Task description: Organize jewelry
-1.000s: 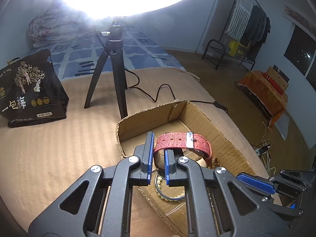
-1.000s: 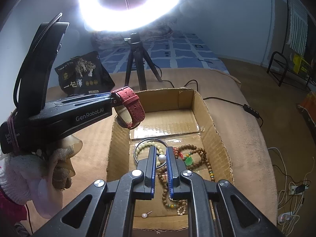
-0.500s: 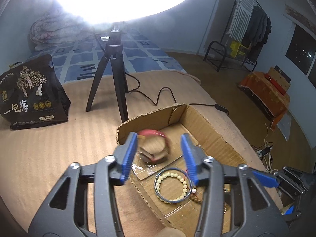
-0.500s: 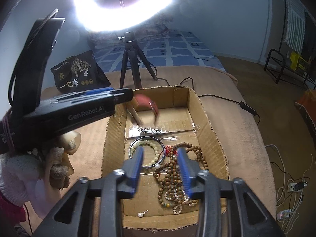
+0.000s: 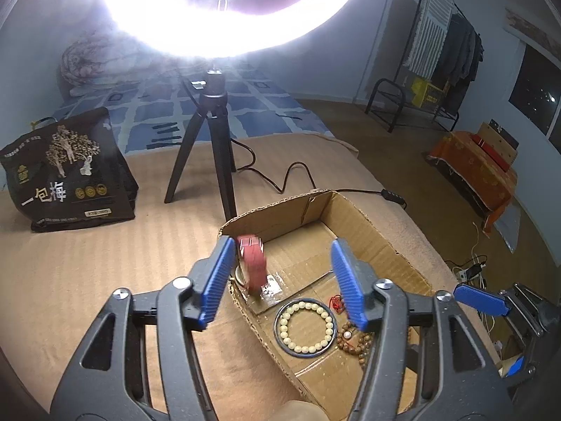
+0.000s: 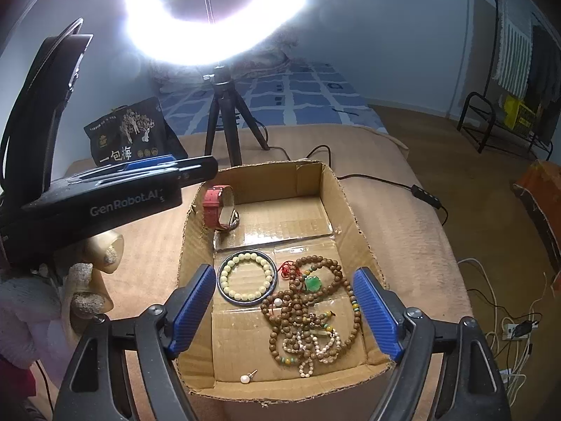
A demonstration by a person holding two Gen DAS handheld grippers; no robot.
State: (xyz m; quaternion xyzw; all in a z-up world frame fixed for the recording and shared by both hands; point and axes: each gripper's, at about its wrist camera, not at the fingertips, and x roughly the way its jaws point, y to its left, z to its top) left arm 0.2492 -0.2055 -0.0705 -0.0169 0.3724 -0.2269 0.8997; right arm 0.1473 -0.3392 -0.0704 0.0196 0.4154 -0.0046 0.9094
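Note:
A red-strap watch (image 5: 251, 263) (image 6: 221, 212) stands on edge in the far left corner of the cardboard box (image 5: 368, 221) (image 6: 347, 207). My left gripper (image 5: 284, 280) is open and empty above it. My right gripper (image 6: 284, 312) is open and empty over the box's near half. In the box lie a cream bead bracelet inside a dark bangle (image 6: 247, 277) (image 5: 305, 326), a tangle of brown bead necklaces (image 6: 308, 312) with a green pendant (image 6: 312, 283), and a pearl stud (image 6: 245, 379).
The box sits on a tan ribbed cover (image 5: 87, 263). A ring light on a black tripod (image 5: 210, 151) (image 6: 224, 119) stands behind it, with its cable (image 6: 392, 182) running right. A black printed bag (image 5: 66, 172) stands at the back left.
My left gripper opened and dropped the red watch, which fell into the box's far left corner. My right gripper also opened. Both drew back from the box a little.

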